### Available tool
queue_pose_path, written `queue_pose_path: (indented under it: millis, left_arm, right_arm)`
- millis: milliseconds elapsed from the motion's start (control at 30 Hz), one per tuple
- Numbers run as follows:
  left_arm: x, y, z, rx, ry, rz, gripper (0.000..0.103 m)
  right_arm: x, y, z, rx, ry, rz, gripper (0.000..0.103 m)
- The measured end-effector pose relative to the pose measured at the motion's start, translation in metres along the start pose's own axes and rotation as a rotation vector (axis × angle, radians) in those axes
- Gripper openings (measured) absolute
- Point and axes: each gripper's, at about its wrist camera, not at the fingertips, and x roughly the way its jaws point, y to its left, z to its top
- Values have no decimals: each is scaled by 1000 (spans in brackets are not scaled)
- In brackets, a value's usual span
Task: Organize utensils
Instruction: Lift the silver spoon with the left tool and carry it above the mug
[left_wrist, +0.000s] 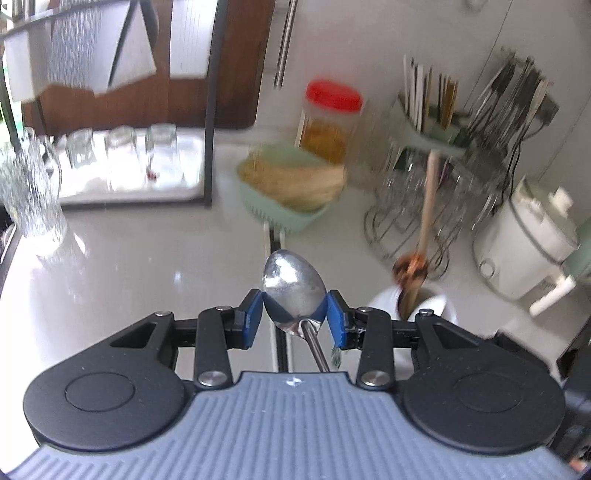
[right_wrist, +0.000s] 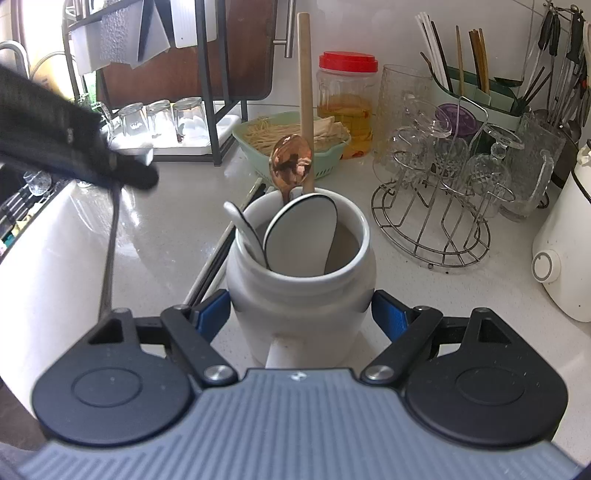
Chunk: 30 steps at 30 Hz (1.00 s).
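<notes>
Glossy pale stone tabletop (right_wrist: 166, 221) stretching under everything, throwing back window light. Standing at the middle of the right wrist view: white ceramic crock (right_wrist: 301, 280), clamped at its waist by the blue pads of the right hand-held gripper (right_wrist: 301, 314), jaws spread wide around it. Leaning inside the crock: copper spoon (right_wrist: 290, 162), wooden handle (right_wrist: 306, 92), black-rimmed white ladle (right_wrist: 301, 236), small white spoon (right_wrist: 243, 225). Pinching a steel spoon (left_wrist: 293, 286) by its bowl: left hand-held gripper (left_wrist: 294, 314), jaws narrow, handle running back toward the camera, crock at four o'clock of it. Lying at nine o'clock of the crock: dark and white chopsticks (right_wrist: 218, 254). Sitting at twelve o'clock: green basket of noodles (right_wrist: 325, 162), red-lidded jar (right_wrist: 347, 103). Crowding at two o'clock: wire glass rack (right_wrist: 432, 210). Resting at ten o'clock: upturned glasses (right_wrist: 162, 118) beneath a black shelf frame (right_wrist: 201, 74).
</notes>
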Motion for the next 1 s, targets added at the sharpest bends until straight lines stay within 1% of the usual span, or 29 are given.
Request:
queue_pose_path:
  millis: [200,500,800,1000]
  left_arm:
    - [-17,-9,27,19,-108,-10,43]
    - [-19,-30,55,68,-190,-35,43]
    - [-12,-57,62,126,-279,-50,43]
    - [-2,-68,53,180,-313,-43,43]
  right_arm:
    - [1,1,0,0,0,0,86]
    - [2,2,2,6,-2,1,86]
    - [2,2,2,6,-3,1,86]
    - [1,3,1,6,-6,1,86]
